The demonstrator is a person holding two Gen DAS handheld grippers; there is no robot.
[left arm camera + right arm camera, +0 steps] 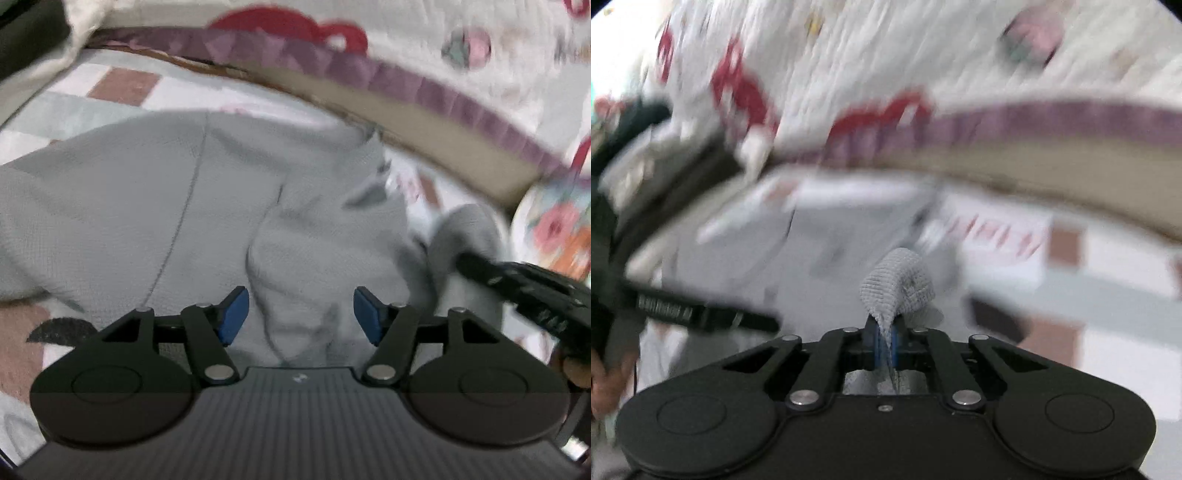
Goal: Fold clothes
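A: Where's the task at?

B: Early, prob. The grey garment (155, 221) fills the centre of the left wrist view, rumpled on the patterned bed cover (122, 85), no neat fold showing.

A: Grippers?

B: The right gripper (885, 338) has its jaws pinched tight on a bit of grey cloth, low centre of its view. The left gripper (299, 314) stands fairly wide over a ridge of fabric, bottom centre, pads touching nothing.

A: Left to do?

B: Basically all folds, judging by the wrinkles.
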